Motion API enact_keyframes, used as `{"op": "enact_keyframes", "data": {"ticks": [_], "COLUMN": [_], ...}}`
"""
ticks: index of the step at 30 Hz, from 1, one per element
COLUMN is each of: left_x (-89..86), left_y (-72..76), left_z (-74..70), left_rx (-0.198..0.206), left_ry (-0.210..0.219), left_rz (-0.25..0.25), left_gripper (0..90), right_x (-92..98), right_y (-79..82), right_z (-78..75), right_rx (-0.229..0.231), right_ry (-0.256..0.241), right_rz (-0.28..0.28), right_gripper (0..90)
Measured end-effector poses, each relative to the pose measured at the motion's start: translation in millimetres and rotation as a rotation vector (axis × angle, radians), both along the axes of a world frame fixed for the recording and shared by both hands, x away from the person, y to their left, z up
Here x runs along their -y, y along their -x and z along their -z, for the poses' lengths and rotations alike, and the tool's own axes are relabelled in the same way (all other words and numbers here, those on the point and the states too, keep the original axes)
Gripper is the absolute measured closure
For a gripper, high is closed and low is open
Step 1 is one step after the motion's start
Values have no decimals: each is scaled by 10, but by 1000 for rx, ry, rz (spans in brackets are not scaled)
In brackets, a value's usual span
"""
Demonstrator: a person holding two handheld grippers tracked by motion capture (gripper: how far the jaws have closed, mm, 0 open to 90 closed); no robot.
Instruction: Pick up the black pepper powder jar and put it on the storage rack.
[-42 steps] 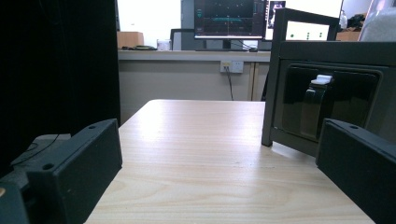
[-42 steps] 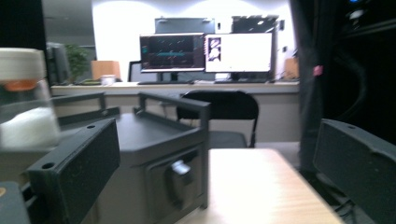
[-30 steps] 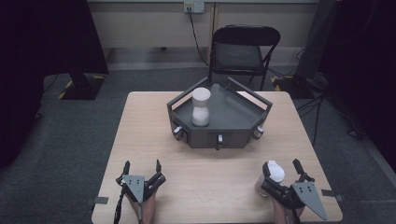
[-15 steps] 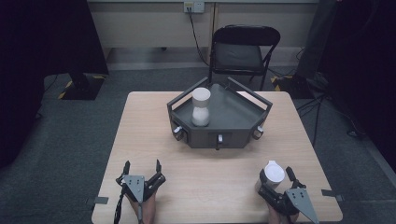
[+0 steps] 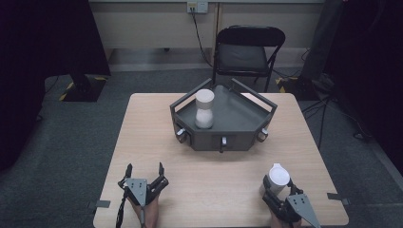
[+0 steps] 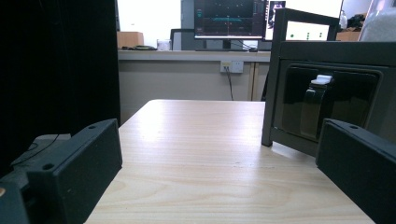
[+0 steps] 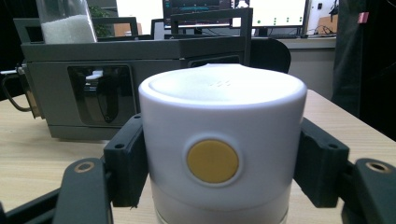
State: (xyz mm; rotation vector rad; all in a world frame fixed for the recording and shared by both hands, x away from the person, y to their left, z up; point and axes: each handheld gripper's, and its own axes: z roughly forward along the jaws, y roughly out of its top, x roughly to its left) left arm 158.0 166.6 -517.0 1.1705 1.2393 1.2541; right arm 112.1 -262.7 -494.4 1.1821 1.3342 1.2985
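Right gripper [image 5: 278, 192] jaws clamp smooth white cylindrical canister [image 7: 219, 149], round yellow button; left gripper [image 5: 143, 176] jaws wide.

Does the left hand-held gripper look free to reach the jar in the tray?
Probably yes: left hand-held gripper is open, bare table lies between, and the jar stands above the tray wall.

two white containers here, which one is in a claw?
The white canister with the yellow button, near the table's front right edge, clamped by the right claw. The other white container stands free in the grey tray.
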Motion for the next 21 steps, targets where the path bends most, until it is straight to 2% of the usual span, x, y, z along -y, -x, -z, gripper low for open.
{"op": "enact_keyframes", "data": {"ticks": [21], "left_x": [-1], "left_y": [0], "left_z": [-1], "left_rx": [0], "left_ry": [0], "left_rz": [0], "left_gripper": [1], "right_x": [13], "right_y": [-6], "right_z": [-57], "right_rx": [-18], "right_ry": [16], "right_rz": [-6], "right_gripper": [300]}}
